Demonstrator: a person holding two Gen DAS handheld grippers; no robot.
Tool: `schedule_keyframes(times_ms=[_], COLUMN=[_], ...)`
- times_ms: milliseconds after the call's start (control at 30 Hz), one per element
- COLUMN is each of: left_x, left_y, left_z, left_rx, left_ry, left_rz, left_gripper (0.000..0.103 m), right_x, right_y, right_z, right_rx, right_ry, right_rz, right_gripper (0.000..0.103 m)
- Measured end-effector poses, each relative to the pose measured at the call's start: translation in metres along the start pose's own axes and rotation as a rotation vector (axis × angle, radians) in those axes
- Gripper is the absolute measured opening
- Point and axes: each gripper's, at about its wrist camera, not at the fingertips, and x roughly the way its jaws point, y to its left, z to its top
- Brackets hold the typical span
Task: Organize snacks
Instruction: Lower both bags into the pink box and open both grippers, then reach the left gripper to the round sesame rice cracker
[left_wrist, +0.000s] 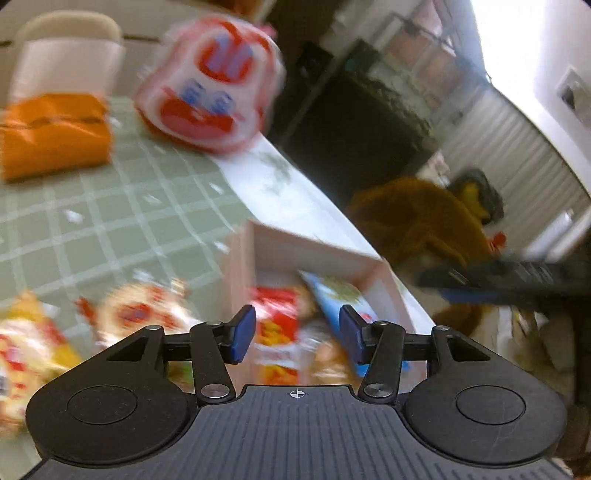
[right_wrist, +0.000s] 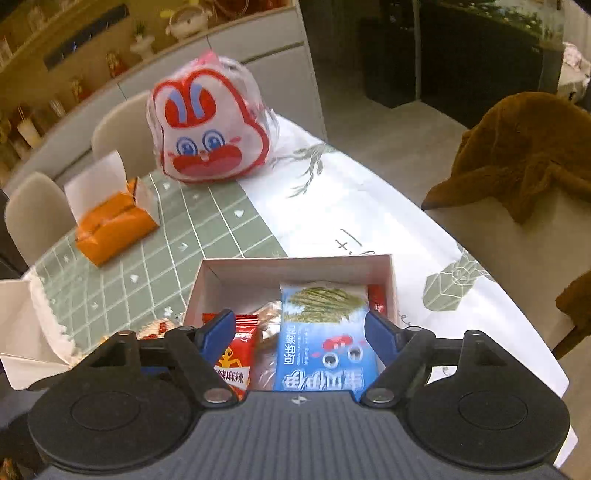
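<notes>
Hovering above the white box (right_wrist: 295, 264) near the table's (right_wrist: 343, 206) edge, right gripper (right_wrist: 299, 334) released; left gripper (left_wrist: 297, 334) released; blue packet (right_wrist: 325, 339) inside.

Left view: heavy motion blur, window (left_wrist: 517, 48) glare blown out upper right. Right view: sharp, evenly lit; fisheye-curved edges.

Glossy plastic snack packets (right_wrist: 327, 343); matt cardboard box (right_wrist: 295, 264).
</notes>
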Motion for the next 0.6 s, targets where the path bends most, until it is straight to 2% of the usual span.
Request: schedule_keyframes(times_ms=[67,167,267,333,467,600], left_x=[-0.014,-0.013,0.006,0.022,0.044,0.050], left_y=[0.022,0.051,0.073,0.081,0.084,0.071], left_z=[0.006,0.023,0.029,0.025,0.015,0.000], left_rx=[-0.017,-0.033,-0.017,-0.022,-0.028,0.111], left_ry=[-0.041,-0.042,0.009,0.042,0.076,0.114], left_rz=[0.033,0.143,0.261,0.300,0.258,0.252], left_gripper=[0.055,0.055,0.055,0.055,0.055,0.056], right_x=[-0.020,-0.040,-0.045,-0.048,-0.050,-0.050], right_y=[-0.003,-0.006,-0.018,-0.025,-0.029,-0.021], right_z=[-0.015,-0.042,-0.069,-0.093,-0.136,-0.166], right_rx=[-0.051,-0.103,-0.071,-0.038,-0.002,-0.038], right_ry=[-0.037,-0.070,-0.051,-0.039,-0.006,0.006], right_rz=[-0.026,-0.090,-0.097,-0.076,-0.063,-0.077], right_gripper=[0.082,0.085,0.084,0.085,0.085,0.084])
